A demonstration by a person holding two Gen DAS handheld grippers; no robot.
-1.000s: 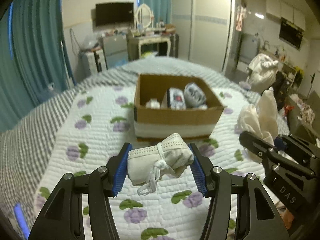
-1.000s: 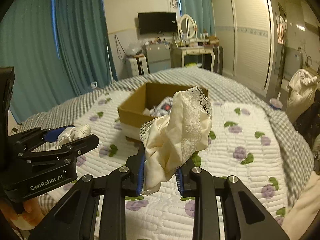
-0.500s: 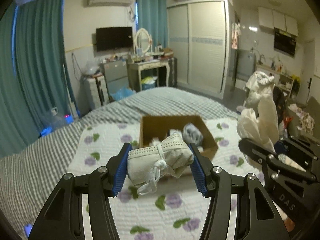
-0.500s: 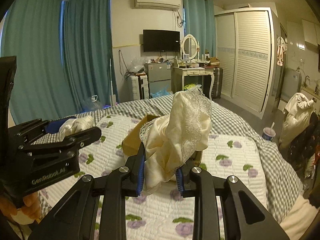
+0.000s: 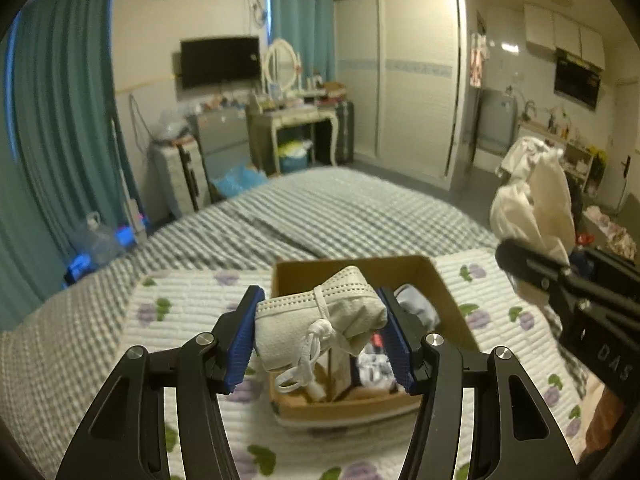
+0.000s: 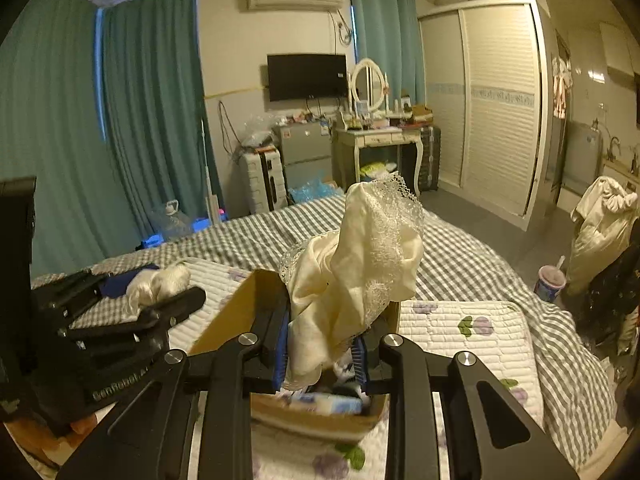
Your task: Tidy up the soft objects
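Observation:
My left gripper (image 5: pixel 320 336) is shut on a rolled beige bundle tied with a white cord (image 5: pixel 316 328), held above the near left part of the open cardboard box (image 5: pixel 444 280). My right gripper (image 6: pixel 320 360) is shut on a cream lace-edged cloth (image 6: pixel 360 268), held over the box (image 6: pixel 228 320). Several small soft items (image 5: pixel 416 308) lie inside the box. The right gripper with its cloth shows at the right of the left wrist view (image 5: pixel 560 280). The left gripper shows at the left of the right wrist view (image 6: pixel 120 312).
The box sits on a white quilt with purple flowers (image 5: pixel 180 312) over a grey checked bedspread (image 5: pixel 340 212). Beyond the bed are teal curtains (image 6: pixel 152 120), a dressing table (image 6: pixel 376 140) and a wardrobe (image 5: pixel 416 80). A cup stands on the floor at the right (image 6: pixel 550 280).
Both grippers have moved forward and up from in front of the box to above it, each keeping its hold on its item.

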